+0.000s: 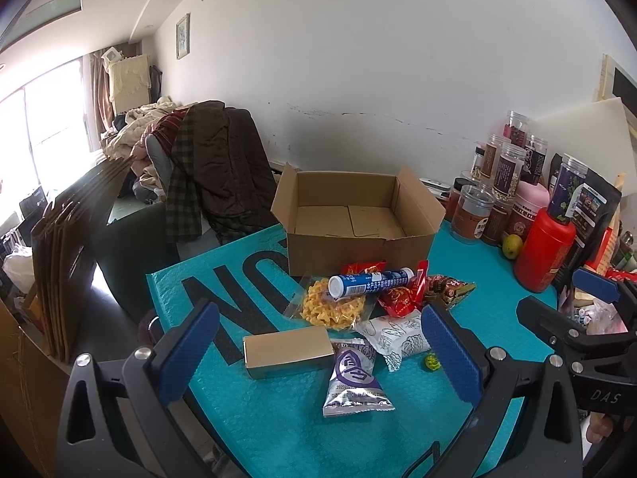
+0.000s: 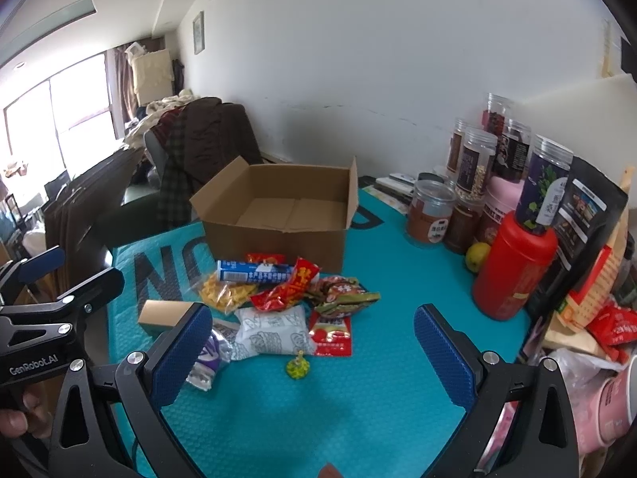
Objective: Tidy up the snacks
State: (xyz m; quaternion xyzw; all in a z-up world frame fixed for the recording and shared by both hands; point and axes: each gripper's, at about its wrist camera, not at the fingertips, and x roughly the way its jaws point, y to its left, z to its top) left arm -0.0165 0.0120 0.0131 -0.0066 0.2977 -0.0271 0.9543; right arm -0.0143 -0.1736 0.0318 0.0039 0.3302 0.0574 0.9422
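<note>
Both tools, left tool [image 1: 318, 342] and right tool [image 2: 312, 344], are gaping wide, holding nothing. "GenRobot.AI" is showing on one. Snacks [image 2: 286, 298] are lying before the cardboard box [image 2: 278, 219]; labels are mostly unreadable.

Daylight pours in from the window [image 1: 36, 135] at the left of both frames, blown out to plain white with no detail behind the glass. The white wall [image 1: 378, 59] takes it evenly and looks soft and bright. The teal mat [image 2: 318, 406] is well lit, with only faint shadows under the cardboard box [image 1: 350, 219]. Both views bow hard at the edges, with straight lines curved and dark rounded corners. The centre is sharp; the far left edge smears and purple fringing shows there.
</note>
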